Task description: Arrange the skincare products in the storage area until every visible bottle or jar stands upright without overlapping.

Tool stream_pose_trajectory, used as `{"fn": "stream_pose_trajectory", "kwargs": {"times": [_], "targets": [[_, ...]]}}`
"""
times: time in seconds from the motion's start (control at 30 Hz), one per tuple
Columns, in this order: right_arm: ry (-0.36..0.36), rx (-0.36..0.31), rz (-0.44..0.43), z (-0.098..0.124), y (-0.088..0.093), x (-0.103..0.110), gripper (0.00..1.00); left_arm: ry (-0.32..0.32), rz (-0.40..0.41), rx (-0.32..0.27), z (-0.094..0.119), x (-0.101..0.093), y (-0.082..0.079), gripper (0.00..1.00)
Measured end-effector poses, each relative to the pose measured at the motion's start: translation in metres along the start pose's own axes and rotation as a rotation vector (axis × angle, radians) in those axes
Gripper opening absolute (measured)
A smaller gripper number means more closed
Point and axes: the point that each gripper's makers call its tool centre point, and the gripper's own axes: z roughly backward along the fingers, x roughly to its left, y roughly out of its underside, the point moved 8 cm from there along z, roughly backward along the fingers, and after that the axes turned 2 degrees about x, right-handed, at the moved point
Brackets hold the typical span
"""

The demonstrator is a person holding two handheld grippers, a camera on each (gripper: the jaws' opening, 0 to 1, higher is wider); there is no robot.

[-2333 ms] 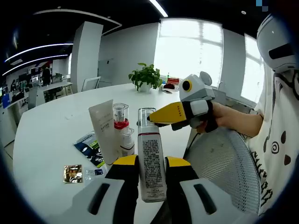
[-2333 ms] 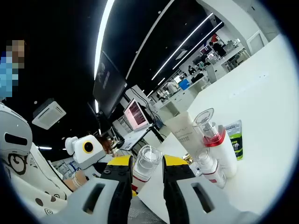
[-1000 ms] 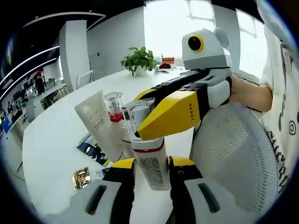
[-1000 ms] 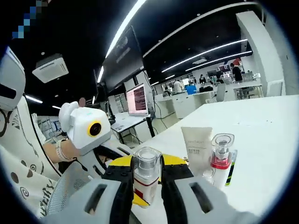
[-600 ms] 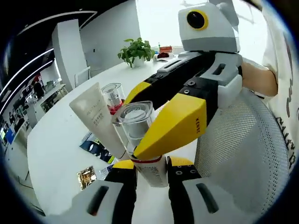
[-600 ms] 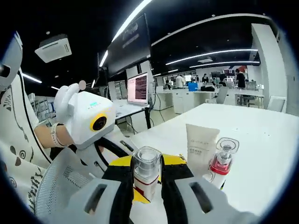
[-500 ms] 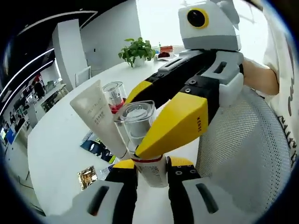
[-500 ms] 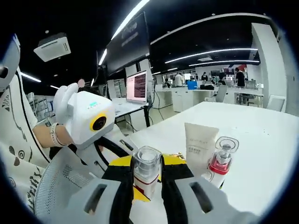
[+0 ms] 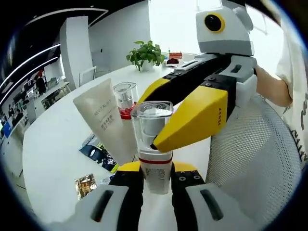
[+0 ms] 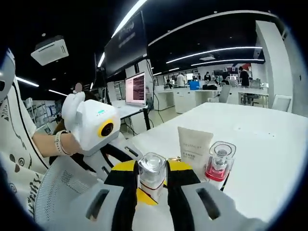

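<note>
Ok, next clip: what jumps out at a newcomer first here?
The clear-capped bottle stands upright in the centre, gripped by both tools: the left hand-held gripper clamps its base while the right hand-held gripper pinches its cap. Just behind it on the white table stand a white tube and a red-collared pump bottle.

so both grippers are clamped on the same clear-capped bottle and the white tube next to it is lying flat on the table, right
Not quite. Both the left gripper and right gripper do clamp the clear-capped bottle, but the white tube stands upright beside it, slightly tilted, as the left gripper view shows.
</note>
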Motion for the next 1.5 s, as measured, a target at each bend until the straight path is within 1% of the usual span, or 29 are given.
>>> {"fn": "stream_pose_trajectory", "kwargs": {"times": [0.07,0.17,0.27,0.37,0.47,0.5,0.57,0.6,0.73,0.87,0.97,1.07,1.27,1.5], "targets": [[0.008,0.023,-0.022,0.002,0.005,-0.005,0.27,0.000,0.006,0.006,-0.002,0.002,0.002,0.17],[0.031,0.020,-0.025,0.008,0.007,-0.010,0.26,-0.002,0.010,0.018,-0.008,0.005,0.004,0.17],[0.041,0.016,-0.026,0.014,0.005,-0.017,0.26,0.008,0.000,0.030,-0.013,0.008,0.003,0.17],[0.042,0.011,-0.032,0.022,0.002,-0.024,0.23,0.011,-0.009,0.033,-0.018,0.011,0.004,0.17],[0.038,0.029,-0.026,0.024,0.002,-0.028,0.24,0.018,-0.006,0.031,-0.020,0.011,0.007,0.17],[0.036,0.035,-0.021,0.024,0.003,-0.028,0.23,0.030,0.002,0.026,-0.019,0.009,0.008,0.17],[0.034,0.042,-0.018,0.021,0.005,-0.028,0.22,0.041,-0.004,0.010,-0.019,0.008,0.009,0.17],[0.017,0.053,-0.020,0.017,0.006,-0.025,0.22,0.052,0.000,0.007,-0.019,0.008,0.009,0.17],[-0.018,0.090,0.013,0.004,0.009,-0.017,0.23,0.049,0.015,-0.002,-0.020,0.008,0.010,0.17],[-0.021,0.124,0.054,-0.008,0.011,-0.016,0.23,0.056,0.020,-0.027,-0.018,0.012,0.011,0.17],[-0.030,0.128,0.062,-0.014,0.011,-0.017,0.23,0.060,0.011,-0.031,-0.019,0.010,0.011,0.17],[-0.043,0.131,0.068,-0.020,0.012,-0.015,0.22,0.061,0.013,-0.029,-0.020,0.010,0.012,0.17],[-0.030,0.131,0.088,-0.023,0.018,-0.014,0.22,0.069,0.019,-0.015,-0.022,0.011,0.017,0.17],[-0.016,0.148,0.100,-0.027,0.027,-0.011,0.22,0.069,-0.001,0.020,-0.029,0.009,0.024,0.17]]}}
